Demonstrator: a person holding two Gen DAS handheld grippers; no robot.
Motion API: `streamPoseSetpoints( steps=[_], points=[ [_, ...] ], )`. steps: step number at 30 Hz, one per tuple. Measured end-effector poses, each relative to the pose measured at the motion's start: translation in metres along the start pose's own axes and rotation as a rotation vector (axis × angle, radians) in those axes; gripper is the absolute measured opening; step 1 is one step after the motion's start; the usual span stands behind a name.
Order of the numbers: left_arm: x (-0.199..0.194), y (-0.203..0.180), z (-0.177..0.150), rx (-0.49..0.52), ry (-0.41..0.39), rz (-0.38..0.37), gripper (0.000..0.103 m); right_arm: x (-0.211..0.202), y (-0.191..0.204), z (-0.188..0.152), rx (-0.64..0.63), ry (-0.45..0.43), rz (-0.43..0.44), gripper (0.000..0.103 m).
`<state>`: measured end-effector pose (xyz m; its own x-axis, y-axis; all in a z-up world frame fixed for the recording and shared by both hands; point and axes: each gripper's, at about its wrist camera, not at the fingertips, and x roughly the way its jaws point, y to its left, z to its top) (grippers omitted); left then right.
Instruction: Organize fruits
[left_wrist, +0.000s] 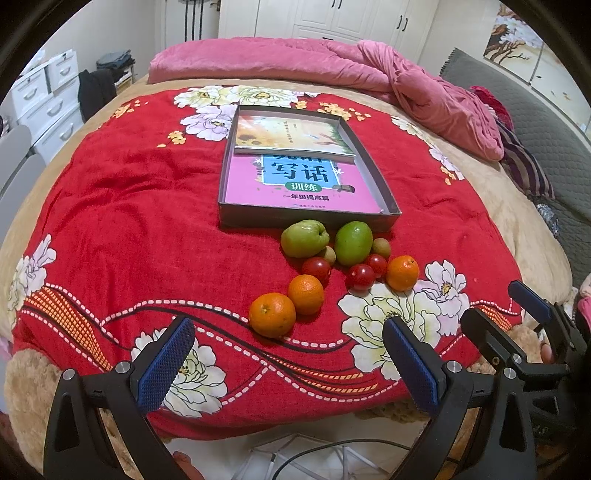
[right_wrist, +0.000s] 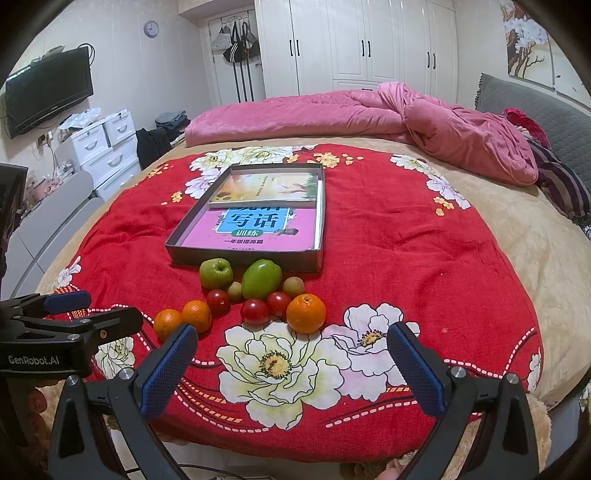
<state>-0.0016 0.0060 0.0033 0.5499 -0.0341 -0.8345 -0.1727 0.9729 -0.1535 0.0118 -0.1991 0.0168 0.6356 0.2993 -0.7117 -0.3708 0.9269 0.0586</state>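
Both tongs are spread wide and hold nothing. Left tongs (left_wrist: 288, 363) hover over the near edge of the red floral blanket (left_wrist: 129, 221), short of the fruit; right tongs (right_wrist: 291, 369) hover likewise, over a large white flower print. Each pair shows blue textured pads (left_wrist: 166, 363) on black arms.

Landmark: a shallow grey box (left_wrist: 306, 216) lying flat on the blanket, on the bed. Inside it lie two books: a pink workbook (left_wrist: 299, 184) at the near end and a yellow-green book (left_wrist: 291, 134) overlapping it at the far end.

All fruit lies on the blanket just in front of the box's near wall, none in the box.
- Green apple-like fruit (left_wrist: 304, 238), closest to the wall, left of centre.
- Green oval fruit (left_wrist: 353, 243), beside it to the right, also close to the wall.
- Two small tan-green round fruits: one (left_wrist: 328, 254) between the two green fruits, one (left_wrist: 381, 248) at the oval fruit's right.
- Three red tomatoes (left_wrist: 316, 268) (left_wrist: 360, 277) (left_wrist: 376, 264) in a loose row, one step nearer the tongs.
- Three oranges: one (left_wrist: 402, 273) at the right end of the tomato row; two (left_wrist: 306, 294) (left_wrist: 272, 314) touching each other, nearest the left tongs.

Beyond the box, a pink quilt (left_wrist: 295, 62) lies bunched across the far side of the bed.
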Motion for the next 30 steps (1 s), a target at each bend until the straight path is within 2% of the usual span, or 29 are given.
streamPoseSetpoints(
  steps=[8,18,23,30],
  points=[
    [0.002,0.0,0.0,0.003,0.009,-0.011,0.101,0.001,0.0,0.0,0.001,0.004,-0.001,0.103],
    [0.026,0.018,-0.001,-0.008,0.079,0.005,0.101,0.019,-0.005,0.003,0.005,0.035,0.004,0.103],
    [0.043,0.02,-0.001,0.049,0.107,0.012,0.101,0.033,-0.011,0.004,0.009,0.063,0.001,0.103],
    [0.059,0.018,0.0,0.111,0.137,-0.018,0.101,0.054,-0.019,0.004,-0.002,0.119,-0.001,0.103]
  ],
)
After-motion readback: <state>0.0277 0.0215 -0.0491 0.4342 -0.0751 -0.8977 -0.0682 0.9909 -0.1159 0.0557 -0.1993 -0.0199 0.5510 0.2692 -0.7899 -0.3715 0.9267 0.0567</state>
